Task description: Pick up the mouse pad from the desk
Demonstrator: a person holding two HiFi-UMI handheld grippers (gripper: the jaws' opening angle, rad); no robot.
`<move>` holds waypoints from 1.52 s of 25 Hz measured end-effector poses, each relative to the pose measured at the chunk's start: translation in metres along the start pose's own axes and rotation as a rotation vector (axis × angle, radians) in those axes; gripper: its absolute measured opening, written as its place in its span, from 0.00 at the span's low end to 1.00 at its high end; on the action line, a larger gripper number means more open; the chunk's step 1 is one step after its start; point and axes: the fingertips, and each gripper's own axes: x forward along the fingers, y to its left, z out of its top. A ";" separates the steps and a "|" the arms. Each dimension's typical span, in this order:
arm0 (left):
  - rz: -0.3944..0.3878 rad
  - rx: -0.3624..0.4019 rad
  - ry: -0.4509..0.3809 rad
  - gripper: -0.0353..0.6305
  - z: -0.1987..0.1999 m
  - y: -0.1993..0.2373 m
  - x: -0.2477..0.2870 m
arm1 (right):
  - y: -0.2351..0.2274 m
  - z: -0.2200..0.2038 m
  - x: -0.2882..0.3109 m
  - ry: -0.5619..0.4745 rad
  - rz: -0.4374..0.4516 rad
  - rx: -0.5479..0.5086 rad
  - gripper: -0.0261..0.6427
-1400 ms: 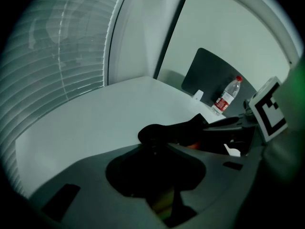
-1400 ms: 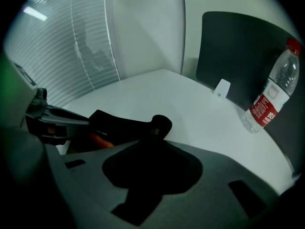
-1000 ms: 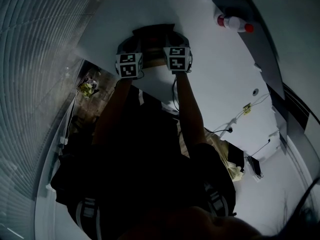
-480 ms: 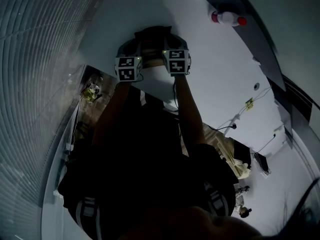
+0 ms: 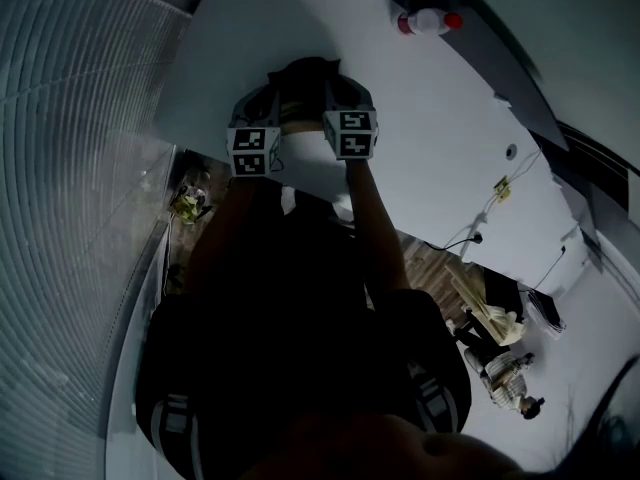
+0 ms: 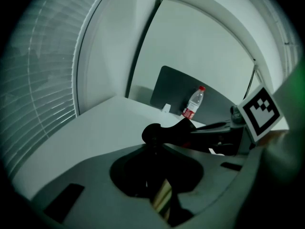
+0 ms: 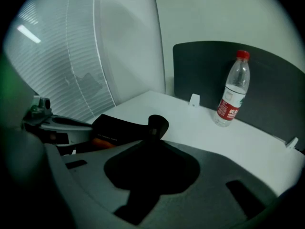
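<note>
White desk (image 5: 420,118) lies below; my left claw (image 6: 152,133) and right claw (image 7: 157,124) both look clenched on the mouse pad (image 7: 116,128) stretched between them. Lift seems under way; next I raise both evenly

Count so far:
- grippers: 2, the left gripper (image 5: 268,96) and the right gripper (image 5: 340,88)
- marker cubes: 2, one per gripper: left cube (image 5: 252,150), right cube (image 5: 350,133)
- mouse pad (image 5: 305,71): 1, dark
- desk (image 5: 430,118): 1, white
- bottle (image 5: 425,21): 1, clear plastic with red cap; same one in both gripper views
- divider panel (image 7: 205,66): 1, dark grey
- small white clips at the panel's foot: 2 in the right gripper view, near clip (image 7: 194,99) and far clip (image 7: 291,142)
- window blind (image 5: 70,168): 1 run of slats
</note>
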 end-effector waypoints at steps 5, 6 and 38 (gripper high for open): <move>-0.061 0.086 -0.024 0.11 0.022 -0.033 -0.017 | -0.016 0.013 -0.039 -0.082 -0.060 0.037 0.12; -0.073 0.101 -0.033 0.11 0.027 -0.041 -0.019 | -0.019 0.015 -0.048 -0.097 -0.071 0.042 0.12; -0.301 0.390 -0.355 0.11 0.108 -0.276 -0.137 | -0.097 0.015 -0.333 -0.535 -0.245 0.167 0.11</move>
